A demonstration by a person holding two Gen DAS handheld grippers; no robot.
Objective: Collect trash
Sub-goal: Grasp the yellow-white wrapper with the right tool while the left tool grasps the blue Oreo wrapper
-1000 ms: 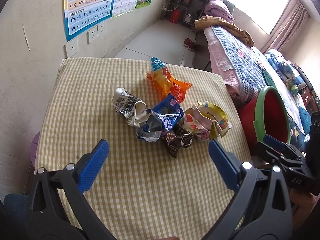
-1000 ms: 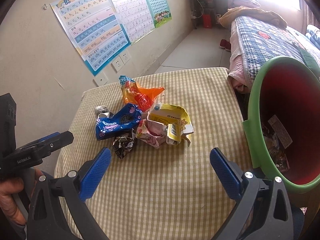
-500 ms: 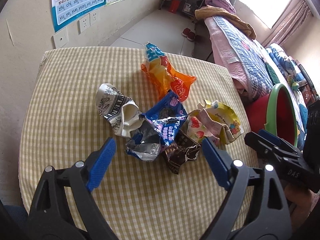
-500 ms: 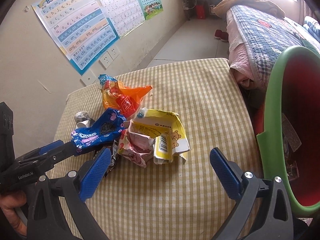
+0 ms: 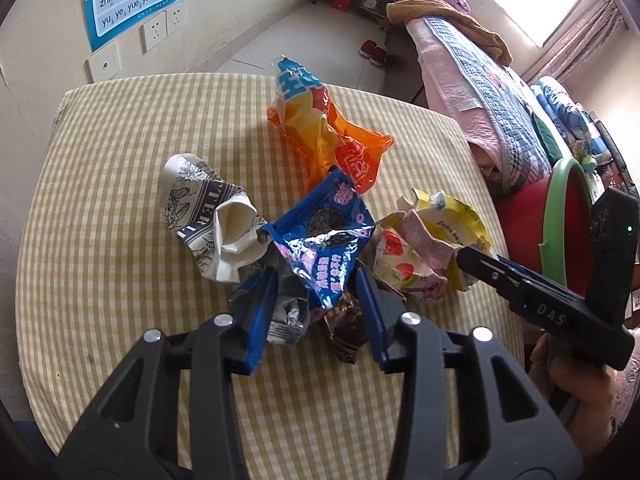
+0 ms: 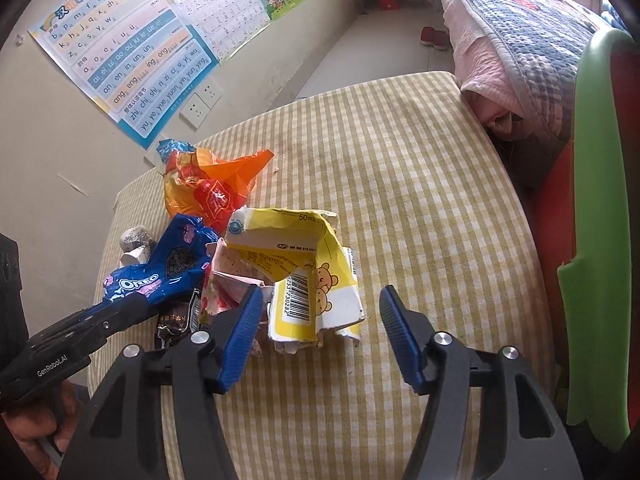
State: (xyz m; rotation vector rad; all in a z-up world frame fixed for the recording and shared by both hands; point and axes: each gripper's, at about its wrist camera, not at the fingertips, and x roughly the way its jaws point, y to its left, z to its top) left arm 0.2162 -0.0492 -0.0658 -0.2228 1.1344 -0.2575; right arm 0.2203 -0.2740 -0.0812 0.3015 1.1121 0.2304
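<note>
Six pieces of trash lie heaped on one checked counter point(image 5: 120, 128): one orange bag point(image 5: 328, 136), one blue Oreo wrapper point(image 5: 324, 240), one crushed paper cup point(image 5: 208, 216), one yellow carton point(image 6: 304, 272), one pink wrapper point(image 5: 404, 256) and one dark brown wrapper point(image 5: 348, 328). Two claws, the left point(image 5: 316, 308) and the right point(image 6: 320, 328), are in view. One red bin point(image 6: 592, 200) stands beside the counter. Two wall sockets point(image 5: 166, 26) and one pair of red shoes point(image 5: 372, 52) show behind.
</note>
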